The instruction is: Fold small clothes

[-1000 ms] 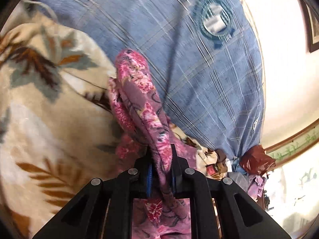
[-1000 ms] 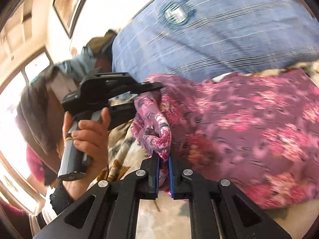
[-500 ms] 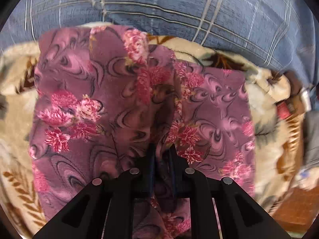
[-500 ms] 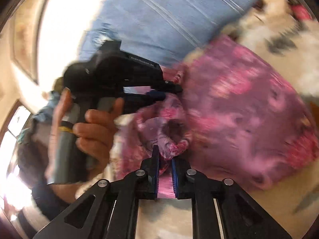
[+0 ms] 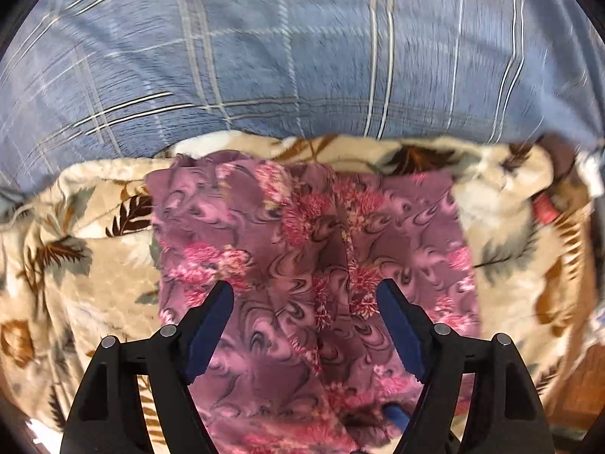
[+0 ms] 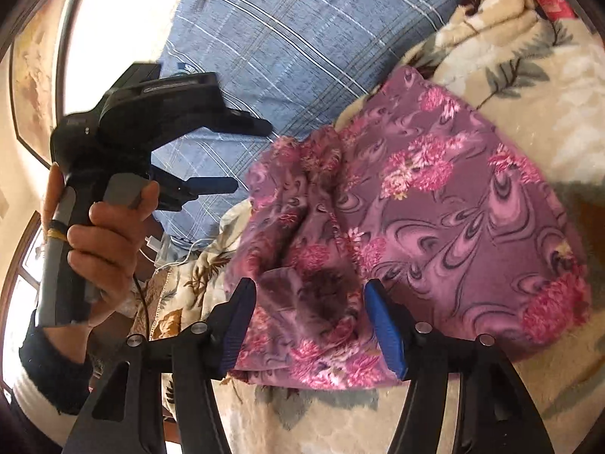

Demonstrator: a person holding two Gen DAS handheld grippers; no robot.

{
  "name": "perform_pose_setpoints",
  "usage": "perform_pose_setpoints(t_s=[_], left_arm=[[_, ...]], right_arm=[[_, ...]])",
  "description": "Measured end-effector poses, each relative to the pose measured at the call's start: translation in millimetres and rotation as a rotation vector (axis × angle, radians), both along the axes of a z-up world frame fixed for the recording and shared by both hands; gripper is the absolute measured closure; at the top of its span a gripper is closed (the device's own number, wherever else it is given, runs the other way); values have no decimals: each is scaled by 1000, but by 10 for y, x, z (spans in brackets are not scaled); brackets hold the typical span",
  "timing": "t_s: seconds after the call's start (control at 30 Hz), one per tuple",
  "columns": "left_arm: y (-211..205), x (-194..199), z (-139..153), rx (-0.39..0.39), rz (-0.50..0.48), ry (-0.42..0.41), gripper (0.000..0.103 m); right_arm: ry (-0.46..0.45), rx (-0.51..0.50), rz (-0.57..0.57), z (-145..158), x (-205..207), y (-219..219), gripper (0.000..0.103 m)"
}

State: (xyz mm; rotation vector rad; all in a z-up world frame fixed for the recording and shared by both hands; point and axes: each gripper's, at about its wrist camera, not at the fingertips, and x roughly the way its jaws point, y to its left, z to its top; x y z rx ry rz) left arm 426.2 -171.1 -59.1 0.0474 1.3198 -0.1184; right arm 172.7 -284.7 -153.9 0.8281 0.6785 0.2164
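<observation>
Lying flat on a cream plush blanket printed with brown and grey leaves (image 5: 87, 265), the small mauve fleece garment with pink flowers and dark swirls (image 5: 302, 249) occupies the centre of both wrist views. Left wrist view: the left gripper (image 5: 304, 293) points steeply down over the garment, its black arms and blue-padded fingers (image 5: 210, 325) spread to either side; its jaws are opening, the cloth lies beneath and between them, and neither pad presses on it. A raised crease runs up the middle of the garment between the fingers. Beyond the blanket's far edge rises a blue woven cushion crossed by pale check lines (image 5: 302, 56). The picture is somewhat blurred, so fine detail of the cloth's edges cannot be told.

Right wrist view: the right gripper (image 6: 308, 295) faces the near edge of the garment (image 6: 435, 204), where the cloth is bunched into soft folds; its jaws are likewise opening, the blue pads (image 6: 382, 325) stand apart on either side of the bunched cloth, and no pad is seen clamping it. To the left, a hand (image 6: 102, 249) in a dark knitted cuff (image 6: 53, 363) grasps the grey handle of the left gripper (image 6: 249, 155), whose two fingers are parted in the air just beside the garment's left edge, touching nothing. The blue cushion (image 6: 283, 45) stands behind it, and a white cable (image 6: 170, 257) lies on the blanket (image 6: 510, 49) near the hand. A framed picture (image 6: 34, 75) hangs on the wall at far left.
</observation>
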Motion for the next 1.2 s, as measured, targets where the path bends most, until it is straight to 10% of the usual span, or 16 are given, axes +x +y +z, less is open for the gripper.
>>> perform_pose_setpoints(t_s=[0.3,0.4,0.47,0.53,1.0,1.2], left_arm=[[-233,528,-733,179,-38,134,32],[-141,585,-908,206,4,171,54],[-94,596,-952,194,20,165,64],[-72,578,-920,160,29,144,87],[-889,202,-335,-83,-70,-47,90],[-1419,462,-1142,-71,-47,66,88]], right_arm=[[-19,-1,14,-48,72,143,40],[-58,3,41,-15,68,206,42],[-75,-33,69,8,121,299,53],[-49,-70,108,-30,202,390,90],[-166,190,-68,147,-255,-286,91],[-78,324,-249,-171,-545,-894,89]])
